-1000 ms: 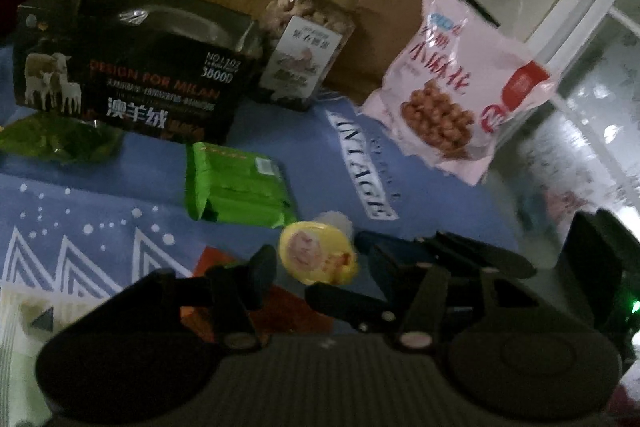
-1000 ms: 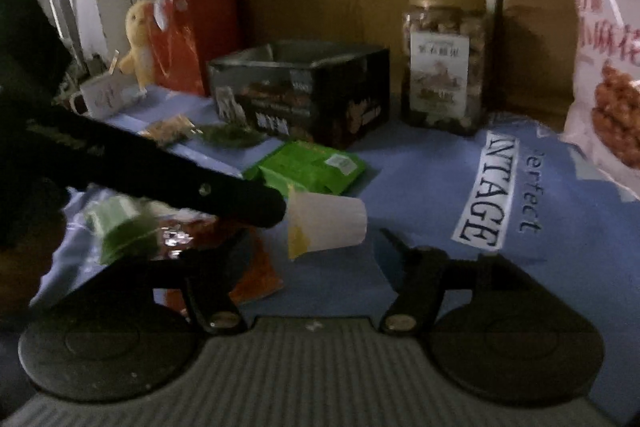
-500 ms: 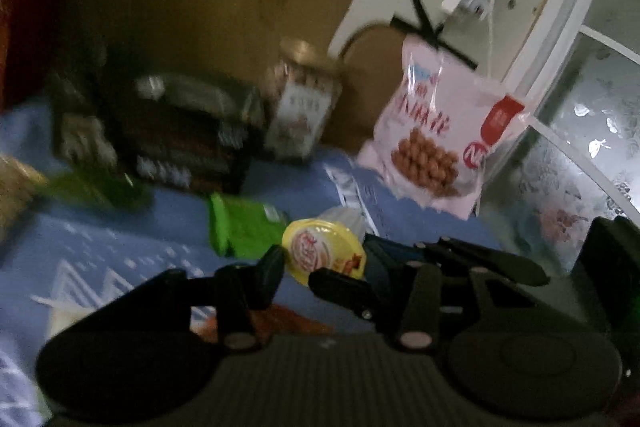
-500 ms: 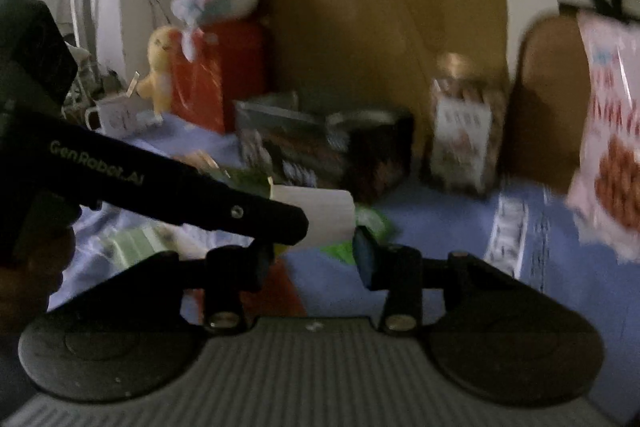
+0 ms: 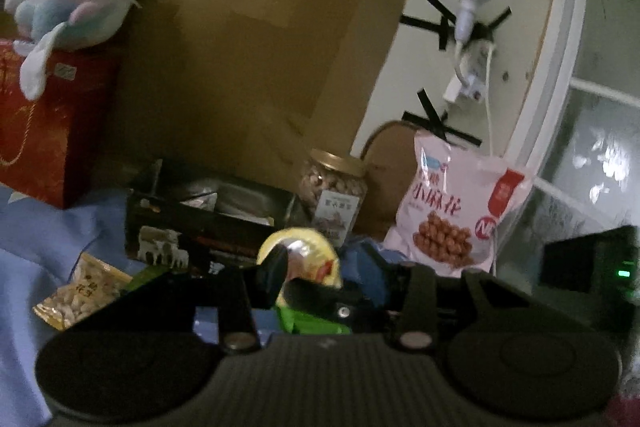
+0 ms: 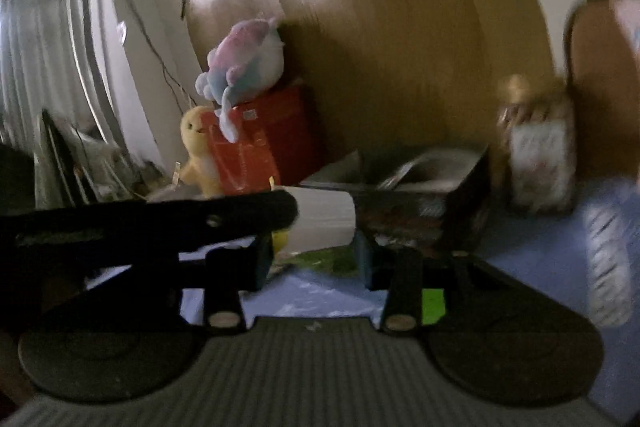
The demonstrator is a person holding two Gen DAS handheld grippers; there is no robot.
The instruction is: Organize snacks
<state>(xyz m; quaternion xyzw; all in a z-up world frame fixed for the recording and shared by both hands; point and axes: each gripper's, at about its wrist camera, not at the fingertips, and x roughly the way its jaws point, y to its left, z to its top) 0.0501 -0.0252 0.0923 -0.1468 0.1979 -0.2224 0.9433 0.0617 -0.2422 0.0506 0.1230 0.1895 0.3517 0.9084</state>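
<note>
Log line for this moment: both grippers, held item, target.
left gripper: shut on jelly cup | right gripper: open, beside cup | likely target: black box | stage: cup lifted, not placed

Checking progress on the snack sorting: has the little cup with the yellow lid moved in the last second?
Yes. The yellow-lidded cup, in the left gripper, has risen off the cloth toward the black box.

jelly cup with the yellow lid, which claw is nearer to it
Left. The left claw is clamped on the jelly cup. The right claw sits just beside and below it, not touching.
</note>
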